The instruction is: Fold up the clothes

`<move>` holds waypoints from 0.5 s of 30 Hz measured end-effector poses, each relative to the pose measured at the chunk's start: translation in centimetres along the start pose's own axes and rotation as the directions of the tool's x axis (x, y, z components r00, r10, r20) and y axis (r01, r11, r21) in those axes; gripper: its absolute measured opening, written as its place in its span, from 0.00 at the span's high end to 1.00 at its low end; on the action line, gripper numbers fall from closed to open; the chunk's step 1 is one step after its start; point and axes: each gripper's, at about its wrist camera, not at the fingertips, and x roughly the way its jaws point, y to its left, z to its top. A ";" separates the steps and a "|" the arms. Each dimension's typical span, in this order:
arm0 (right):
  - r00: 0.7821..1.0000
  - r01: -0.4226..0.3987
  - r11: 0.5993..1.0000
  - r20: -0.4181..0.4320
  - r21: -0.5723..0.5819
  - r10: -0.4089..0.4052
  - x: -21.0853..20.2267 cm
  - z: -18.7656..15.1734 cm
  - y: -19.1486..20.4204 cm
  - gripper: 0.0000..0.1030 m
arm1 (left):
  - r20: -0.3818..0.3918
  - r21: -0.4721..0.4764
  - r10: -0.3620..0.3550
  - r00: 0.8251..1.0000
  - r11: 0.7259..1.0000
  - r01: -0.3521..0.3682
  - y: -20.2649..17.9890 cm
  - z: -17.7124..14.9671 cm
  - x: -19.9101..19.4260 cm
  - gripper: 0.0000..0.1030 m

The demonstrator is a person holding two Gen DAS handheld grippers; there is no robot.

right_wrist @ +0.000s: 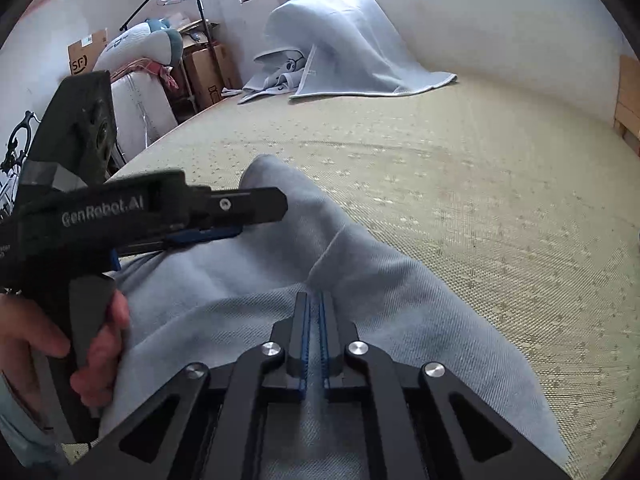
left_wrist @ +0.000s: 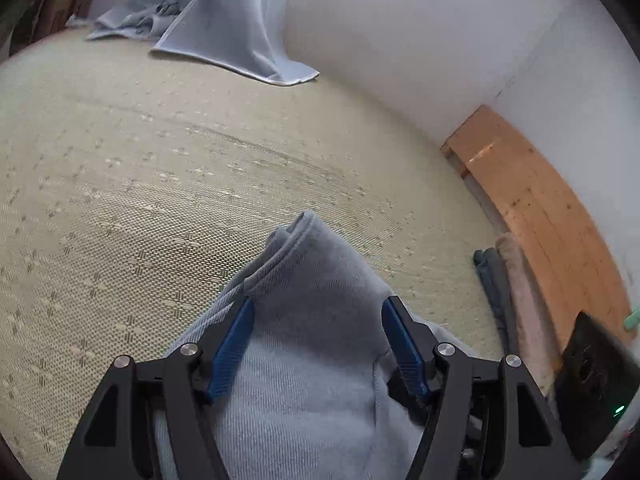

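A light grey garment (left_wrist: pixel 320 360) lies bunched on the woven bed mat (left_wrist: pixel 160 168). One folded corner of it peaks up between the wide-set blue pads of my left gripper (left_wrist: pixel 316 300). The jaws stand open and the cloth fills the gap. In the right wrist view the same garment (right_wrist: pixel 380 280) runs forward from my right gripper (right_wrist: pixel 315 296), whose blue pads are shut on a thin ridge of the cloth. My left gripper (right_wrist: pixel 272 208) shows there from the side at the left, over the garment's far end, with a hand (right_wrist: pixel 96 344) on its handle.
A pale blue blanket (right_wrist: pixel 352 40) is draped over something at the back wall, with crumpled cloth (right_wrist: pixel 276 76) beside it. A wooden board (left_wrist: pixel 540 216) and folded clothes (left_wrist: pixel 508 280) line the right edge. Cardboard boxes (right_wrist: pixel 208 68), a plush toy (right_wrist: pixel 136 44) and a clothes rack stand beyond the left edge.
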 end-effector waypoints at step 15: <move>0.983 0.097 0.983 0.142 0.158 -0.120 -5.1 3.9 -0.9 0.93 | 0.041 0.035 -0.038 0.998 0.999 0.037 -3.1 1.7 -2.2 0.31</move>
